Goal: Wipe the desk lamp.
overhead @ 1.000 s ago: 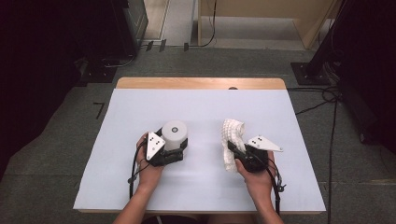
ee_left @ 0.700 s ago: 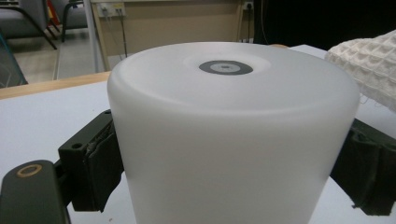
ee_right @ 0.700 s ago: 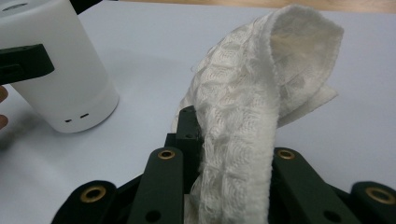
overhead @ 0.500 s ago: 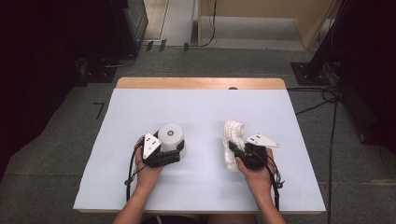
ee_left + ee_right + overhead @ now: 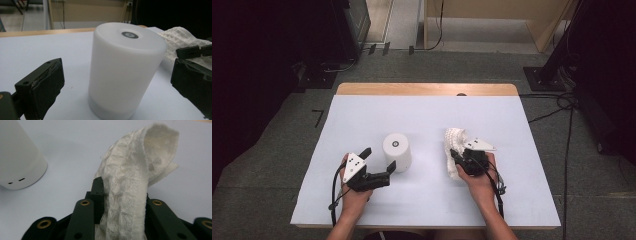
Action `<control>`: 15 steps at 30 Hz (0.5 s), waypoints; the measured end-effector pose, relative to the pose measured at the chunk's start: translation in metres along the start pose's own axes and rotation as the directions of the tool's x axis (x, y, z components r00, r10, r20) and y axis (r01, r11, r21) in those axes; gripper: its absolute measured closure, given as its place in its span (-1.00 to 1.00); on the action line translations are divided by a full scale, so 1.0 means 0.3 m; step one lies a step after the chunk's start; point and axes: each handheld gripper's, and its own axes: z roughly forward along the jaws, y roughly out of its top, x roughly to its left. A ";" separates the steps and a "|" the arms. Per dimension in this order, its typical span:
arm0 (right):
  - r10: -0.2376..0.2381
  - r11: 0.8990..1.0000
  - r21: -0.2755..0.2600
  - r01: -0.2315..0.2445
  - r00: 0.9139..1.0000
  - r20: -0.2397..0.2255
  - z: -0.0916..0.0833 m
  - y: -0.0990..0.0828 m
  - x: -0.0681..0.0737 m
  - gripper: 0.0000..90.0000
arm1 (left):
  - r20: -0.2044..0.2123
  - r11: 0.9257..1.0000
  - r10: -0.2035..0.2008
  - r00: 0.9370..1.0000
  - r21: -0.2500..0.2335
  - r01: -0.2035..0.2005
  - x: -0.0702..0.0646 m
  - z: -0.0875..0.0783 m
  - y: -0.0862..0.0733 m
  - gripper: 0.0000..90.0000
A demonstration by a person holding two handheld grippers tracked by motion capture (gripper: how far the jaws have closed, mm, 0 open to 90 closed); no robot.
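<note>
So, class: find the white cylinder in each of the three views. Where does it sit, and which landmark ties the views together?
High view: white cylinder stands left of centre on the table.
Left gripper view: cylinder at centre, between the open jaws, untouched.
Right gripper view: cylinder at the left edge.
Shared landmark: the white waffle cloth.

We see a plain white cylinder (image 5: 397, 152) with a small dark grey ring (image 5: 129, 34) on its top. Right of the cylinder lies a white cloth (image 5: 453, 145) with a waffle weave of small raised squares. Both grippers are black: the left gripper (image 5: 379, 165) carries a pale grey plate with dark dots, the right gripper (image 5: 455, 157) a pale grey plate too, with brass-coloured rivets on its arms. Under the cylinder, the table (image 5: 422, 115) is pale lilac-white, with a light wood strip behind.
</note>
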 end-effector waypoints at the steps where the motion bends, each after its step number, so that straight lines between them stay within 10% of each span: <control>1: -0.001 1.000 0.003 0.001 1.000 0.002 0.002 -0.001 -0.001 0.46 | -0.005 1.000 -0.005 1.000 0.001 0.005 0.005 -0.016 -0.002 -1.00; 15: -0.006 0.996 -0.084 0.015 0.995 0.099 -0.119 -0.050 -0.060 -0.62 | -0.087 1.000 -0.017 0.996 -0.018 0.015 0.093 -0.165 -0.044 -1.00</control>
